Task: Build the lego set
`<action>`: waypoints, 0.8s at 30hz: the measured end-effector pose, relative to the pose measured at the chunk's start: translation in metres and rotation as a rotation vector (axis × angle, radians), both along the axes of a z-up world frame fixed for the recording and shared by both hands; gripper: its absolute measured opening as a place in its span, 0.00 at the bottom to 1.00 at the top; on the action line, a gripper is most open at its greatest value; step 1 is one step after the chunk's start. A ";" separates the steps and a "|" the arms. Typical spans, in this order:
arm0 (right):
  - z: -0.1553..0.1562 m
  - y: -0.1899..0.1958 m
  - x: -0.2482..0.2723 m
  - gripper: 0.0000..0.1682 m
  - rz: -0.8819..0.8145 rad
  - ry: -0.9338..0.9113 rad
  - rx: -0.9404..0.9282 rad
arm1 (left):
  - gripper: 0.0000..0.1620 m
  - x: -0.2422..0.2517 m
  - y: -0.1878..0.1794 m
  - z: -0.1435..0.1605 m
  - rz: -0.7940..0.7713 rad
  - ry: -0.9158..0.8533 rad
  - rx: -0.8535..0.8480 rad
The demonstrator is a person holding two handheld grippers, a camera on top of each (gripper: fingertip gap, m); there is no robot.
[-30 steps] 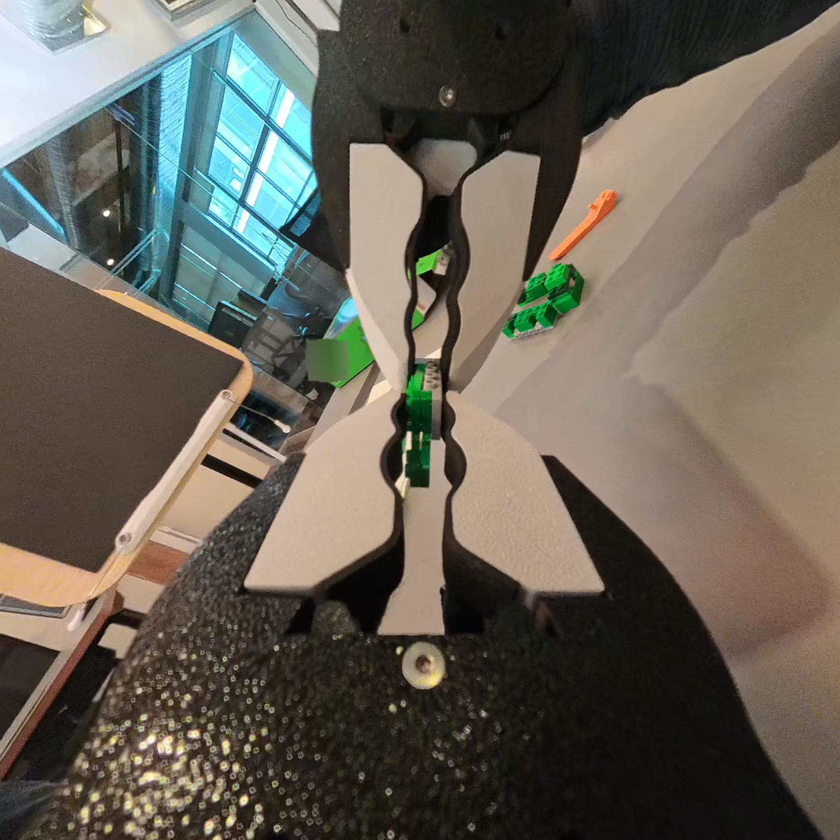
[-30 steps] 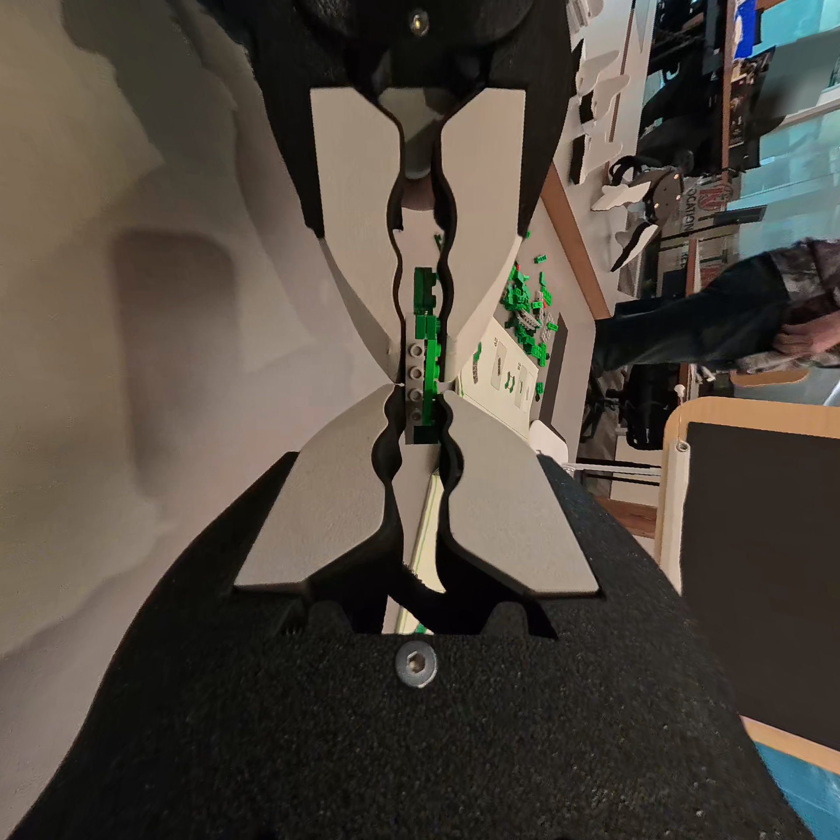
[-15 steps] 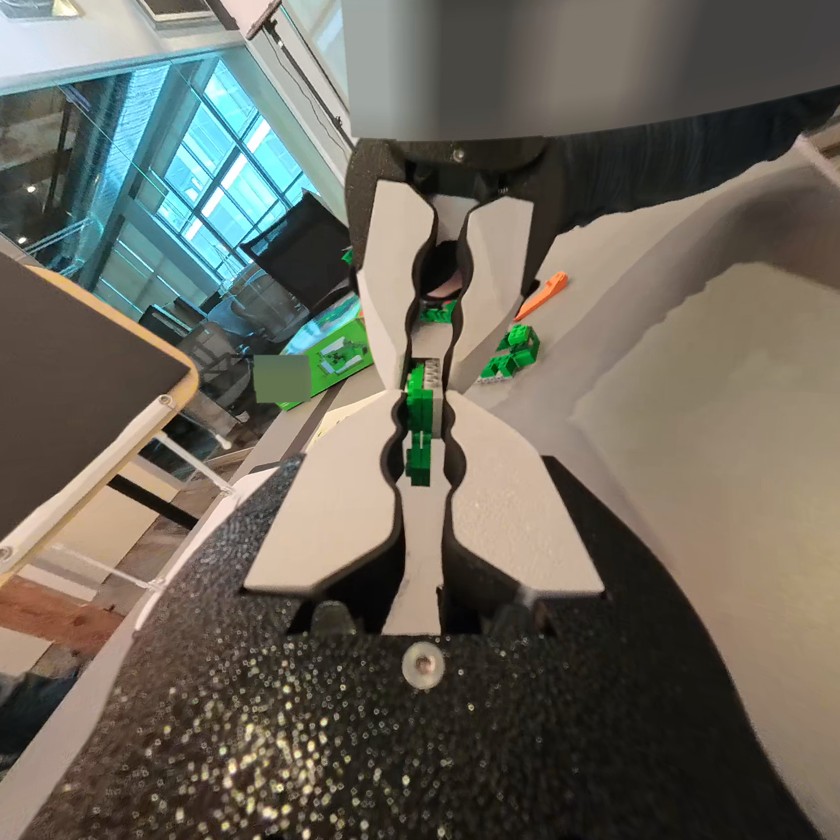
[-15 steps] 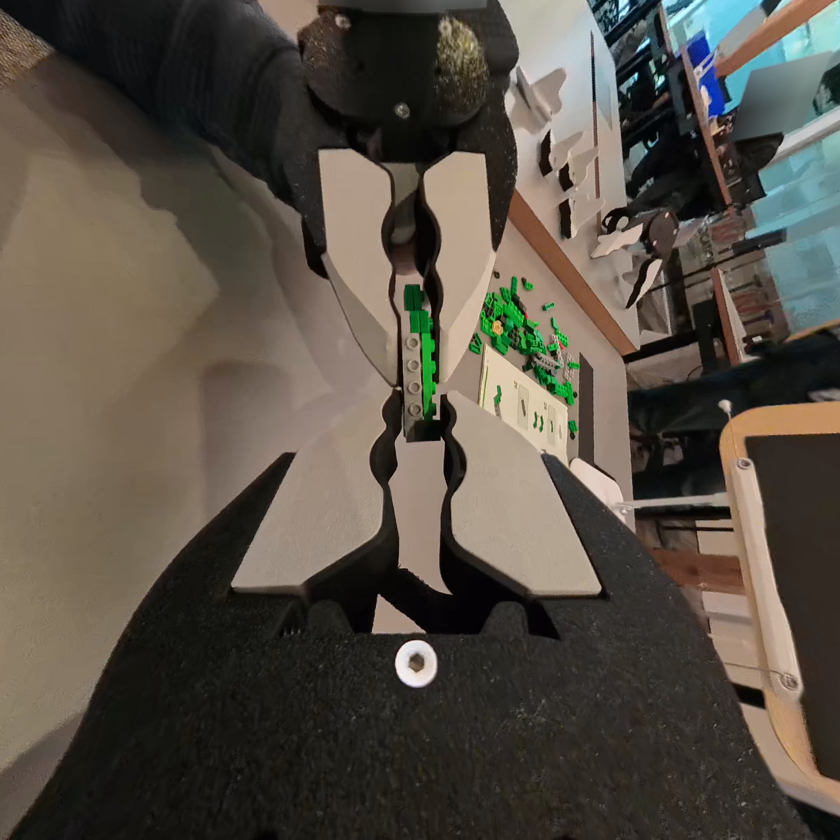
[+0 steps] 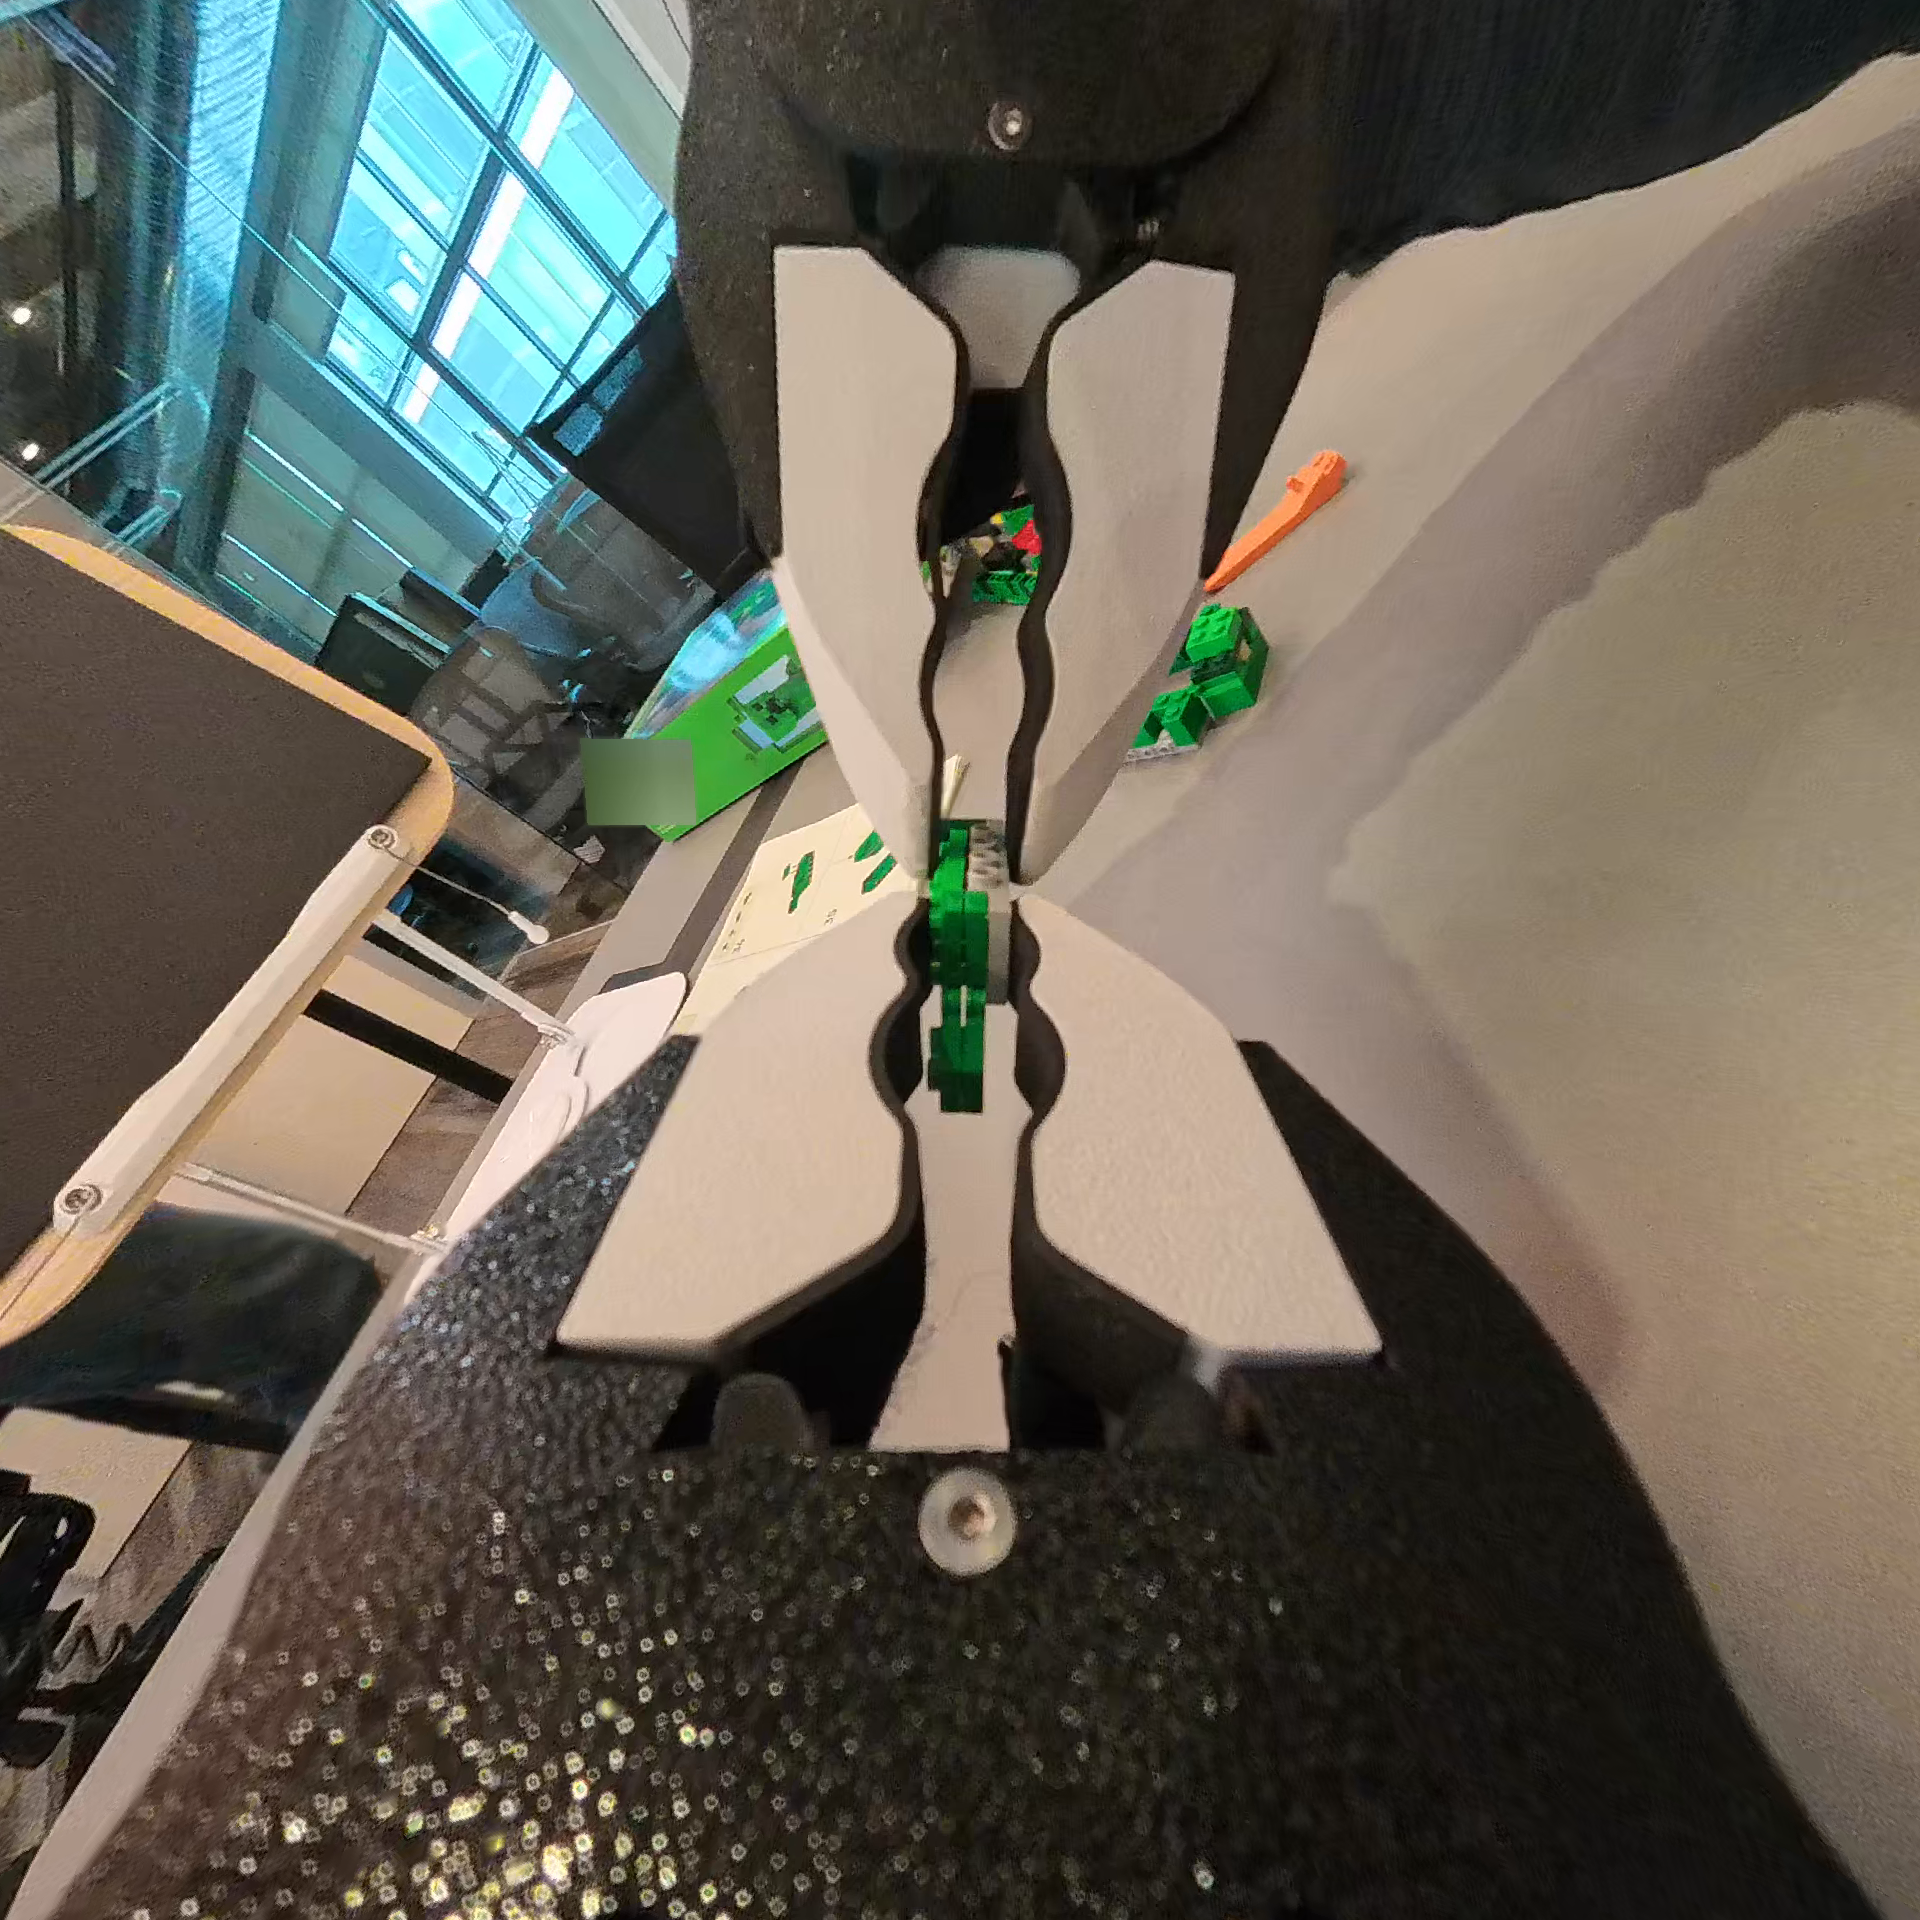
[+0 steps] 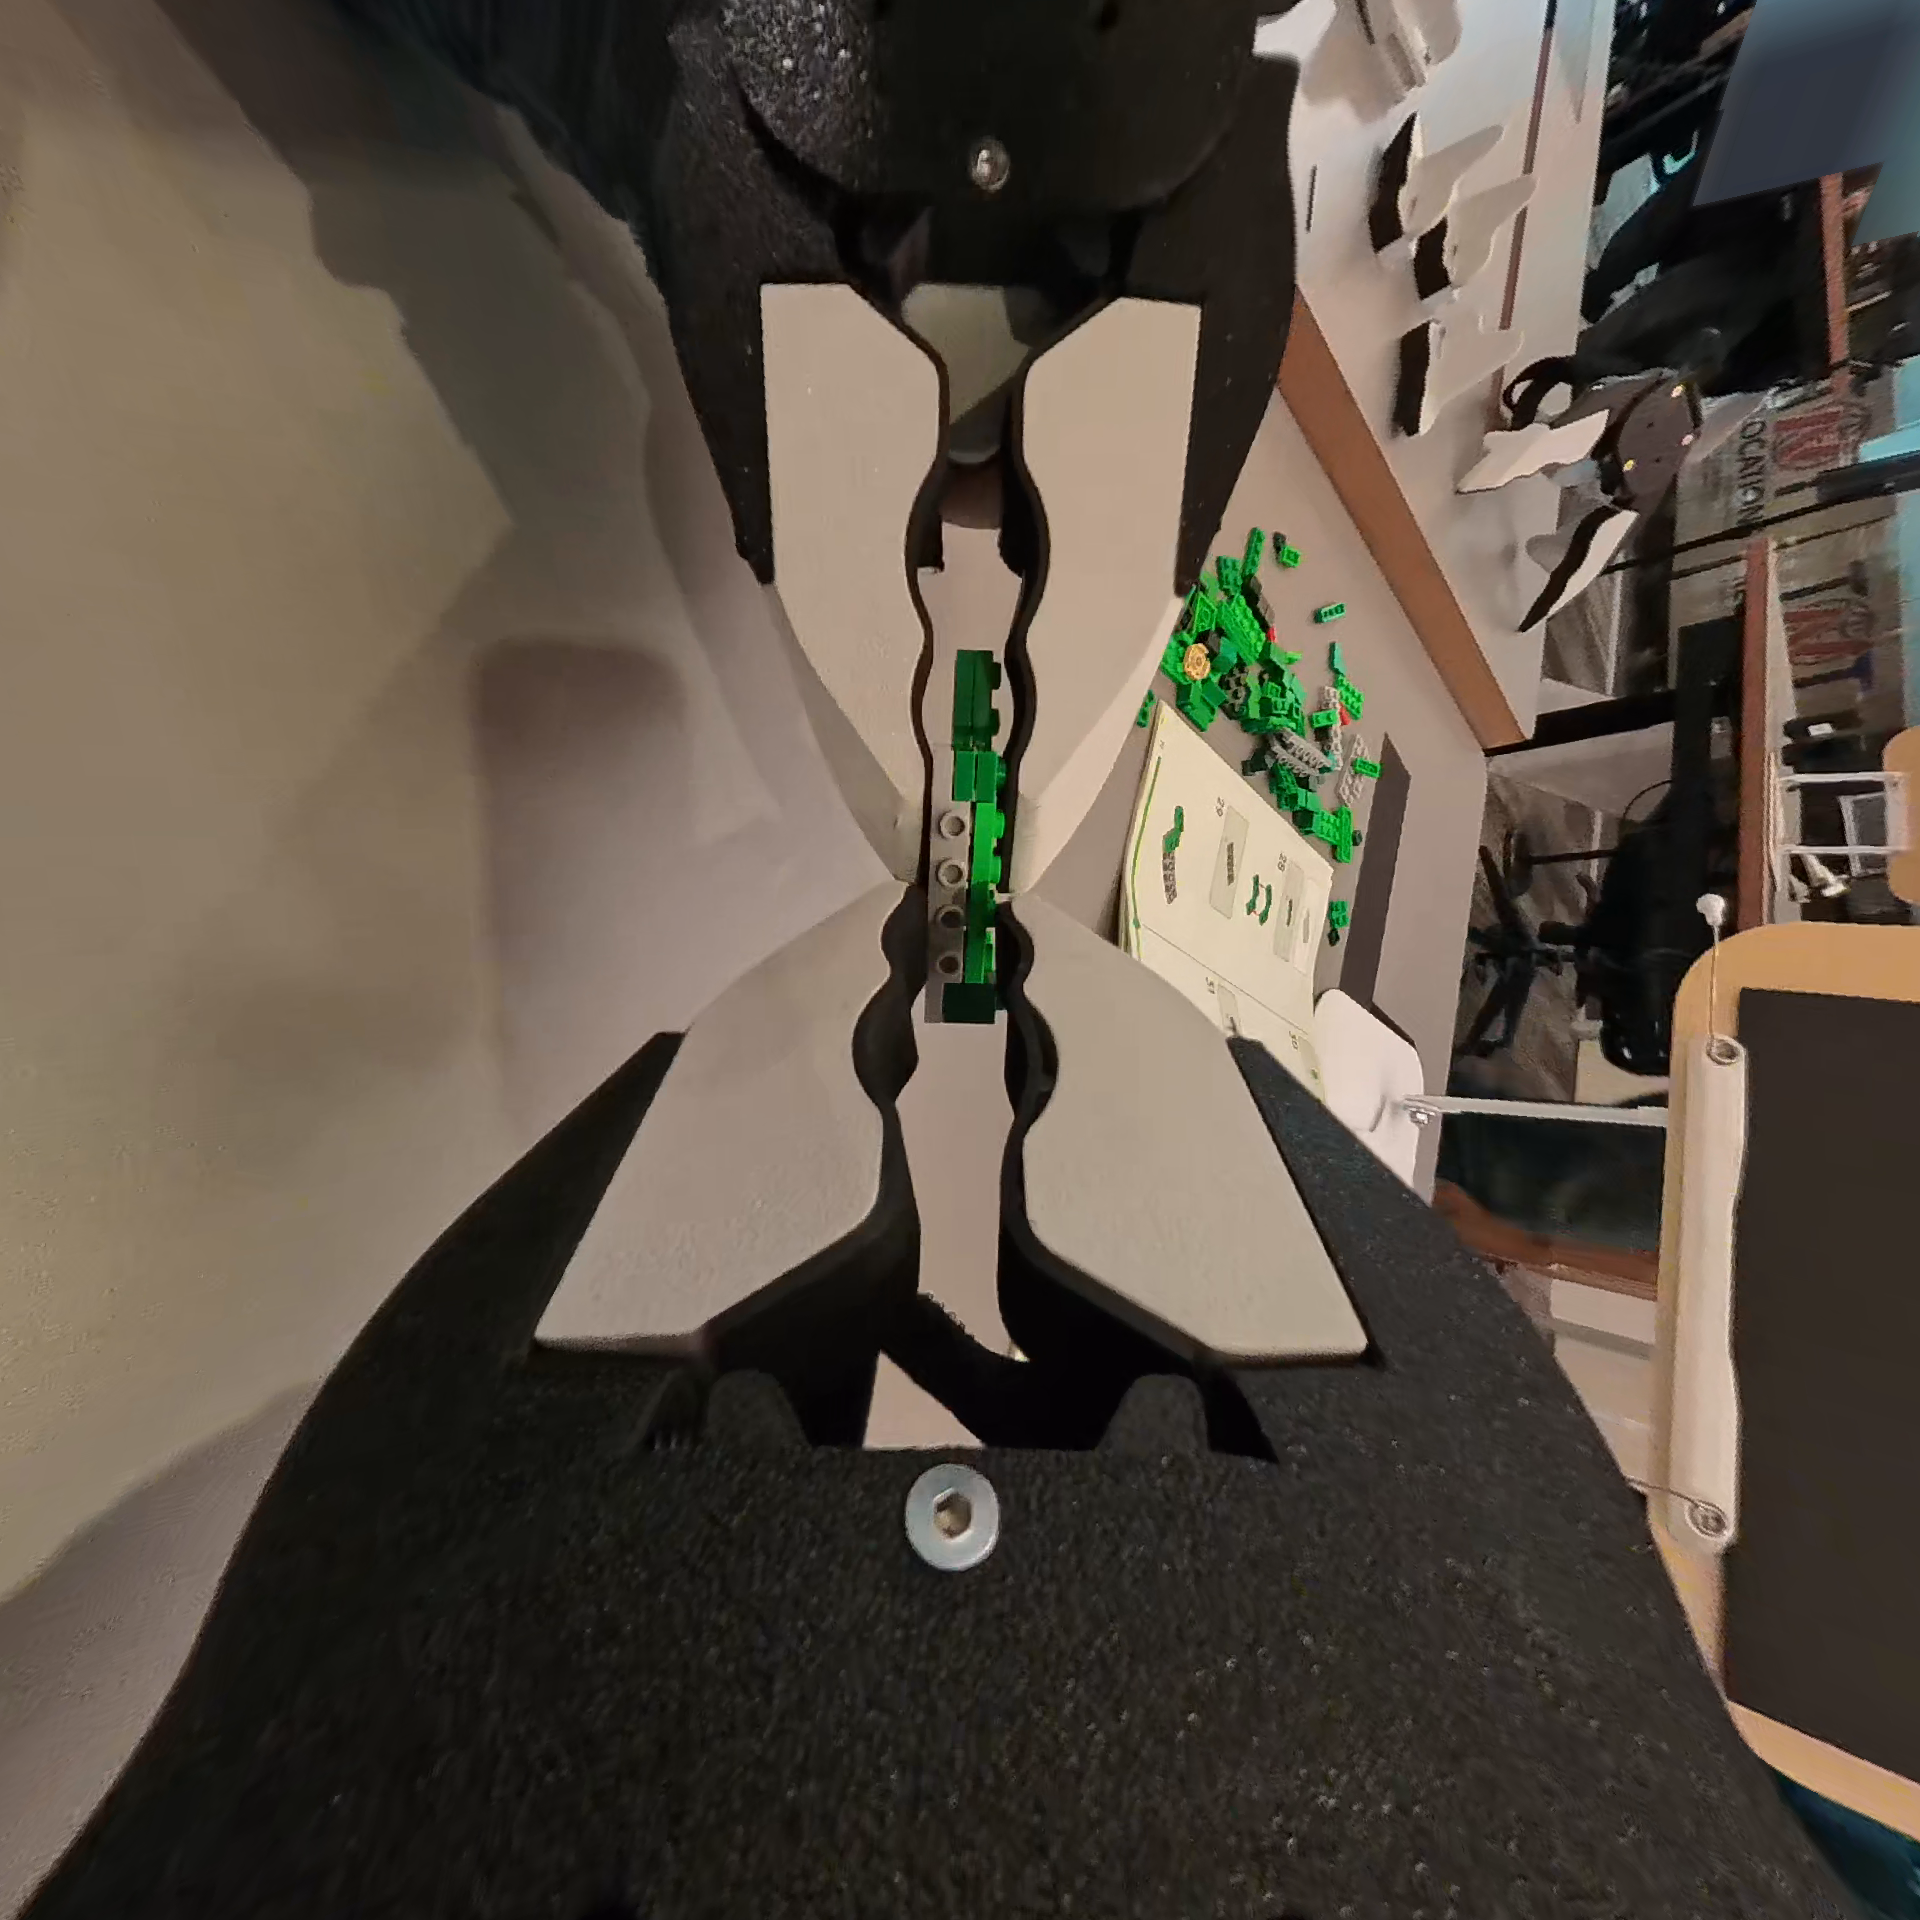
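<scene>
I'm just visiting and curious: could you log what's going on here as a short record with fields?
Held piece: green and grey lego strip, gripped from both ends
Left gripper: shut on the strip
Right gripper: shut on the strip
On table: loose brick pile, instruction booklet, small green assembly, orange tool

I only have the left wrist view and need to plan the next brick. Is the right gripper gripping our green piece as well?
Observer: Yes. The right gripper is shut on the green-and-grey assembly, tip to tip with the left gripper.
Operator: Where are the spare bricks?
Observer: A loose green pile lies just beyond the open instruction booklet.
Operator: Anything not green in it?
Observer: One yellow round piece sits at the pile's edge.
</scene>
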State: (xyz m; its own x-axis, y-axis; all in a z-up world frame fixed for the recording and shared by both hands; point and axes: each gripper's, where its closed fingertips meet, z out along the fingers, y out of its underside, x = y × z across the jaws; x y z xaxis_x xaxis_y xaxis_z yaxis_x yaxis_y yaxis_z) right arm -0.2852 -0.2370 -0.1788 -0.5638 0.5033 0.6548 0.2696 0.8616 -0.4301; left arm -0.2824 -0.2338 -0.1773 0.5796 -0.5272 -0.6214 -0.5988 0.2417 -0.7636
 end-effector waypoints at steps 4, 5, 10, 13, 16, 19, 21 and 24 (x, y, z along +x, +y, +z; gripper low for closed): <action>0.002 -0.003 0.003 0.06 0.021 -0.004 0.039 | 0.08 0.003 -0.004 0.002 -0.048 -0.064 -0.034; 0.002 -0.003 0.003 0.06 0.021 -0.004 0.041 | 0.09 0.004 -0.003 0.002 -0.055 -0.085 -0.047; 0.001 -0.002 0.005 0.06 0.025 -0.013 0.028 | 0.16 0.002 -0.001 0.008 -0.021 -0.095 0.022; 0.002 -0.003 0.005 0.06 0.034 -0.004 0.037 | 0.15 0.003 -0.003 0.008 -0.037 -0.085 0.026; 0.003 -0.003 0.005 0.06 0.040 0.001 0.058 | 0.12 0.006 -0.004 0.007 -0.056 -0.080 0.013; 0.004 -0.003 0.005 0.06 0.037 0.011 0.076 | 0.09 0.006 -0.005 0.007 -0.058 -0.089 -0.024; 0.004 -0.004 0.005 0.06 0.020 0.011 0.044 | 0.07 0.006 -0.005 0.007 -0.053 -0.070 -0.021; 0.009 -0.005 0.003 0.08 0.005 0.060 -0.056 | 0.07 0.004 -0.007 0.011 -0.053 -0.071 -0.005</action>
State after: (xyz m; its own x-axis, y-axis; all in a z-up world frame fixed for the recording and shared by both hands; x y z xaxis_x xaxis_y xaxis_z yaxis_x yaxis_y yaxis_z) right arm -0.2827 -0.2425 -0.1702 -0.5272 0.5376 0.6581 0.2377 0.8368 -0.4932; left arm -0.2782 -0.2404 -0.1666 0.5928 -0.5617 -0.5772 -0.5298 0.2678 -0.8047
